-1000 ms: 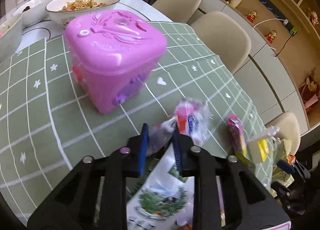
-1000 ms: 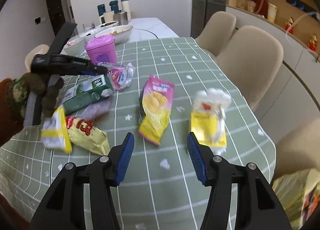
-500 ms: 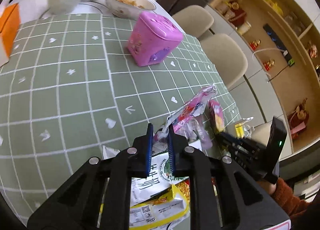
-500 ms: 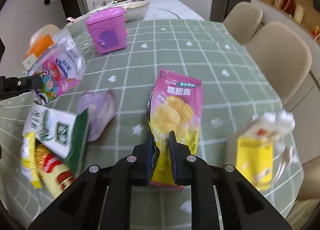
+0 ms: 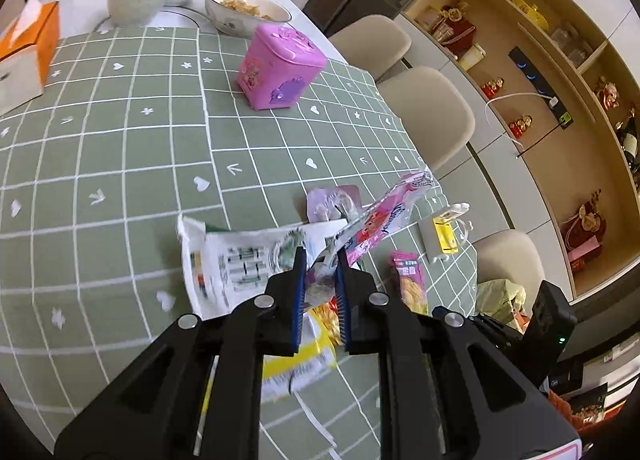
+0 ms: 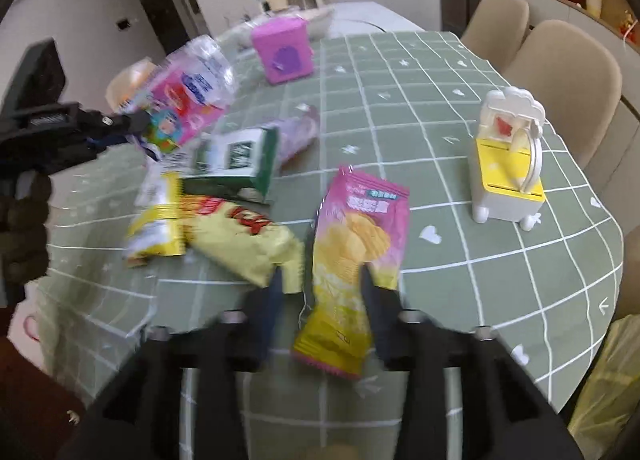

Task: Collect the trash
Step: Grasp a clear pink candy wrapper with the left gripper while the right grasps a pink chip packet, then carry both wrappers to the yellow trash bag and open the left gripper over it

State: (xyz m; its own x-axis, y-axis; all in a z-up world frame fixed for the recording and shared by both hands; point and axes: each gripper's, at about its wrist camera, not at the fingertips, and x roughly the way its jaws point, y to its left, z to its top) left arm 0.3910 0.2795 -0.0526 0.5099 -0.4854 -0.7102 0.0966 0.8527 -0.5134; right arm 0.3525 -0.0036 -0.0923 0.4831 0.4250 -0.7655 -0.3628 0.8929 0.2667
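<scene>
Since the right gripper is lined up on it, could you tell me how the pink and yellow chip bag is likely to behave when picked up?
The chip bag looks puffy and crinkled, so it is probably light and will likely sag from whichever end is pinched. Its glossy film may slip between the pads. The right gripper has just been opening, with the bag's lower end between its jaws.

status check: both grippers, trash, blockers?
Left gripper shut on pink tissue pack, lifted off table. Right gripper jaws just opened, pink chip bag between them. Green carton, yellow bags remain; nothing blocking.

Black left gripper [image 5: 320, 288] frame, blue ribbed pads [image 5: 298, 296], silver screws.
</scene>
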